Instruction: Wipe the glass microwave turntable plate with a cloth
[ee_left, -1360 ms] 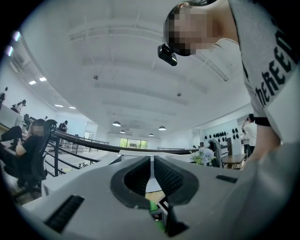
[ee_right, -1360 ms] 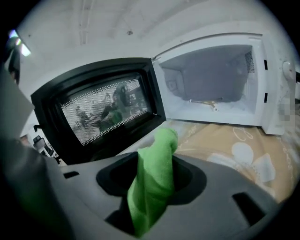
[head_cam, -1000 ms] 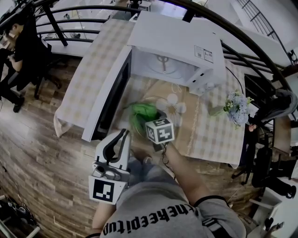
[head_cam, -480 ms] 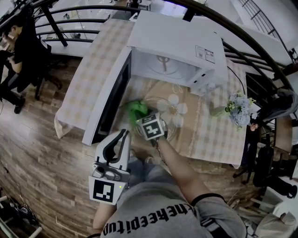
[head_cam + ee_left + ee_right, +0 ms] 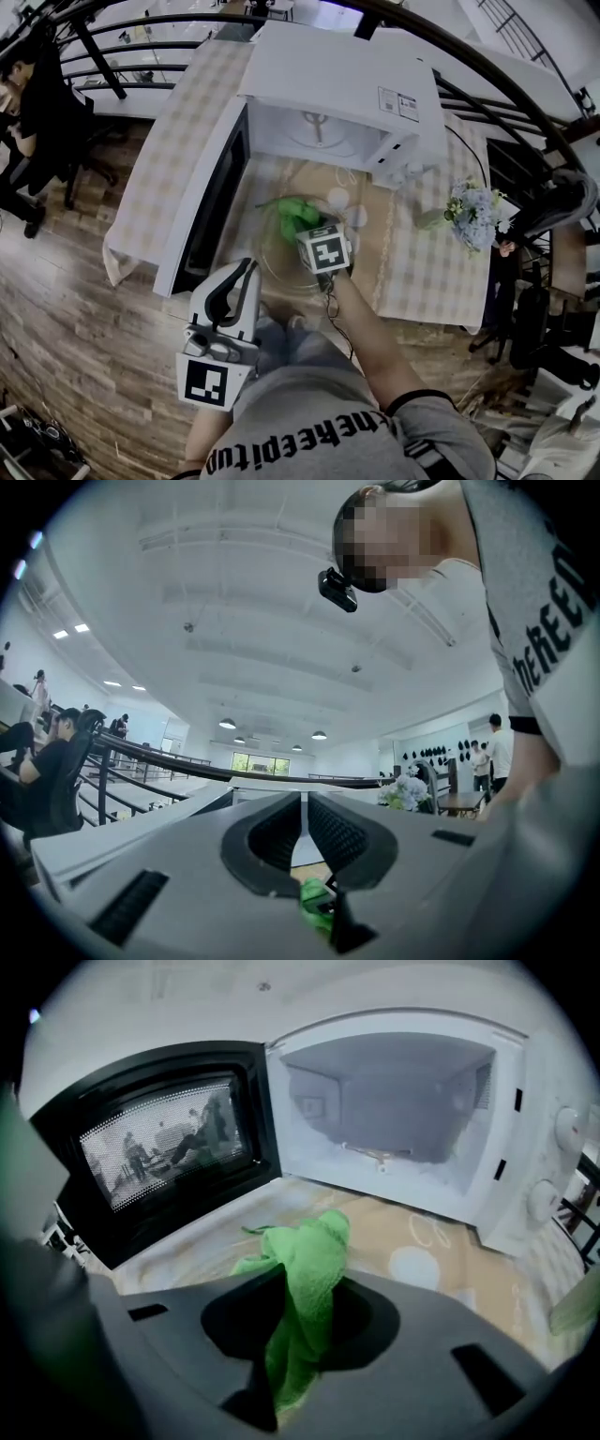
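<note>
Shifted rightward across the plate (image 5: 278, 255), the right tool (image 5: 302, 1321) grips the green cloth (image 5: 309, 1251), which bunches on the glass just ahead of its tips. Left tool (image 5: 305, 829) hangs closed and empty, well behind the plate.

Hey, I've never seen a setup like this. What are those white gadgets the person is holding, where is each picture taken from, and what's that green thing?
There is no robot here. A person holds a hand-held gripper in each hand: a two-jawed tong that carries its own camera. The head view comes from a camera on the person's head, looking down. The other two views look along each gripper's jaws.

On the table stand an open microwave and some flowers. A clear glass plate lies in front of the microwave and is only faintly visible.

The right hand-held gripper pinches a green cloth over that plate. The left hand-held gripper is off to the side with its jaws together and nothing in them.
</note>
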A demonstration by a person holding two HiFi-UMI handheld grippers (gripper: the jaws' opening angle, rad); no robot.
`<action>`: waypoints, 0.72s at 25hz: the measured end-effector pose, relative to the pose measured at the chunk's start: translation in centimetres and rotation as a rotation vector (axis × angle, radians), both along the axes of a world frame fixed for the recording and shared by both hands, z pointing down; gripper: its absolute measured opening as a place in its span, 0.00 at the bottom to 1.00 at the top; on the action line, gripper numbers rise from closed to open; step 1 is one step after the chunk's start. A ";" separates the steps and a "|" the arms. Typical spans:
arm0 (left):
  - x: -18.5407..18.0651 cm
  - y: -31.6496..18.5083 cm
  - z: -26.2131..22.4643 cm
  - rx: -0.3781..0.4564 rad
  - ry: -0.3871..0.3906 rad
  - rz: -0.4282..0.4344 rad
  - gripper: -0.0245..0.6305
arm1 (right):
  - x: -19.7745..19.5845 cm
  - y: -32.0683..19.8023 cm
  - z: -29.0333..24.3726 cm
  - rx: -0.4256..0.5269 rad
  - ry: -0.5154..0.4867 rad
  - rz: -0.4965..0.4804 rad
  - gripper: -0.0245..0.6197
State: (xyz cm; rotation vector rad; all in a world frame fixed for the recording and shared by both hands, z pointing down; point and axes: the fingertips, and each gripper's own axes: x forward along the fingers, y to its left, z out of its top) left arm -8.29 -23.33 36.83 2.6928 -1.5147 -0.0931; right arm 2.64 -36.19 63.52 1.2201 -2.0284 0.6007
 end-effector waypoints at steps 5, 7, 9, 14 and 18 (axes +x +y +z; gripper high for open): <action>1.3 -0.1 -0.1 0.003 0.003 0.022 0.07 | 5.0 -0.2 0.3 0.000 0.029 0.077 0.19; 1.7 0.0 -0.2 0.007 0.004 0.030 0.07 | 6.6 0.0 0.2 0.002 0.037 0.105 0.19; 2.0 0.0 -0.2 0.010 0.003 0.035 0.07 | 8.1 0.2 0.3 0.006 0.047 0.130 0.19; 2.0 0.1 -0.3 0.007 0.002 0.033 0.07 | 10.9 0.6 0.3 0.011 0.049 0.181 0.19; 1.8 0.3 -0.4 0.010 0.008 0.021 0.07 | 10.7 0.7 -0.1 0.000 0.029 0.203 0.19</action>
